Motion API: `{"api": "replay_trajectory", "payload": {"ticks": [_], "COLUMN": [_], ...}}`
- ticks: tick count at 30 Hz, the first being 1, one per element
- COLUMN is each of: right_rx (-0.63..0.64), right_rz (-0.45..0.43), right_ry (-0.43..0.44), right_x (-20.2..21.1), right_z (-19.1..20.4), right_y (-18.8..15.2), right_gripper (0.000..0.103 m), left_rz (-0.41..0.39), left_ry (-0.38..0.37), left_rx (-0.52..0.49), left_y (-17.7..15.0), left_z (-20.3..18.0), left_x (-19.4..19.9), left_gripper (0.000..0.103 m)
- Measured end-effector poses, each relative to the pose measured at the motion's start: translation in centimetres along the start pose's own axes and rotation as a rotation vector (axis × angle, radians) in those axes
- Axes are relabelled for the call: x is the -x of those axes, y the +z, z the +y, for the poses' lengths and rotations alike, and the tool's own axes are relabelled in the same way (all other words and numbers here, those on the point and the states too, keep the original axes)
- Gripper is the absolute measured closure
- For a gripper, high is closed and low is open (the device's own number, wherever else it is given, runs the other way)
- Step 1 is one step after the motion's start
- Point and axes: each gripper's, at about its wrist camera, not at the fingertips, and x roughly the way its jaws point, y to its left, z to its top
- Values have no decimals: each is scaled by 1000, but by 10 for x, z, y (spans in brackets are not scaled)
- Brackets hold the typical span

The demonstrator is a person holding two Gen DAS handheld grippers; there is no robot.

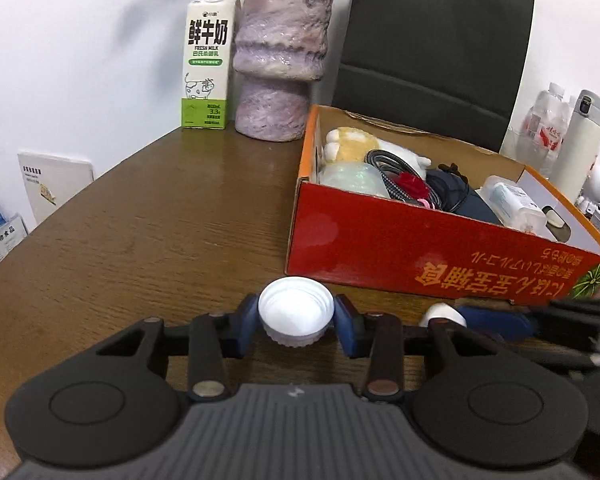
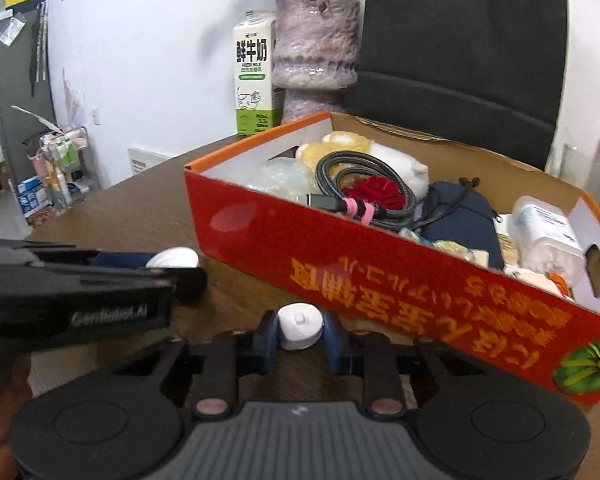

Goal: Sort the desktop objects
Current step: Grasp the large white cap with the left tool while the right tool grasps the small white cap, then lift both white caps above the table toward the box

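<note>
My left gripper (image 1: 296, 320) is shut on a large white ribbed cap (image 1: 296, 312), open side up, above the brown table (image 1: 160, 220), just in front of the red cardboard box (image 1: 420, 256). My right gripper (image 2: 300, 330) is shut on a smaller white cap (image 2: 300, 326) near the box's red front wall (image 2: 380, 276). The right gripper also shows in the left wrist view (image 1: 448, 314), to the right. The left gripper shows in the right wrist view (image 2: 176, 260), to the left. The box holds a plush toy (image 2: 340, 148), a coiled cable (image 2: 360, 184), a dark pouch (image 2: 460, 216) and a plastic container (image 2: 548, 232).
A milk carton (image 1: 206, 60) and a purple vase (image 1: 280, 60) stand at the table's far edge. A black chair back (image 1: 432, 48) is behind the box. A water bottle (image 1: 548, 128) and a white flask (image 1: 584, 136) stand at the right.
</note>
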Motion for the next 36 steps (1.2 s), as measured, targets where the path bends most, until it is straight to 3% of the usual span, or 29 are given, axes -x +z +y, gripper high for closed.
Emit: {"api": "replay_trajectory", "payload": {"ticks": [8, 11, 16, 20, 36], "right_rx": [-26, -48, -115, -116, -34], "right_rz": [-55, -118, -163, -201, -232], "right_ry": [-62, -56, -24, -27, -42], "right_x": [77, 106, 132, 140, 150], "right_z": [-24, -40, -56, -56, -37], "right_y": [-48, -67, -90, -88, -88], "right_gripper": [80, 80, 80, 80, 80], "left_rz": [-24, -19, 4, -11, -8], "left_ry": [-49, -84, -60, -38, -29], "left_rx": [-19, -27, -50, -81, -51], "left_y": [-44, -57, -72, -75, -75], "left_z": [-14, -24, -42, -51, -48], "left_x": [57, 72, 84, 85, 84], "left_gripper": [62, 62, 62, 62, 62]}}
